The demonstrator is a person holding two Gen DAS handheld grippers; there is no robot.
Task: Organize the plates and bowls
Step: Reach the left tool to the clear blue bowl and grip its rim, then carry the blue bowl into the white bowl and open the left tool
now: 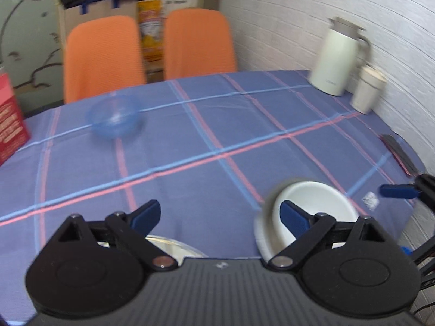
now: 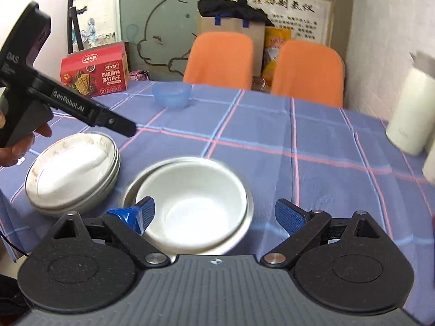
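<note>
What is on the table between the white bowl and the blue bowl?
Nothing: in the right wrist view, only bare checked tablecloth lies between the white bowl and the blue bowl.

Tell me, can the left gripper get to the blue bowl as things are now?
Probably yes. The left gripper is open and holds nothing, and only bare tablecloth lies between it and the blue bowl, though it must travel far across.
</note>
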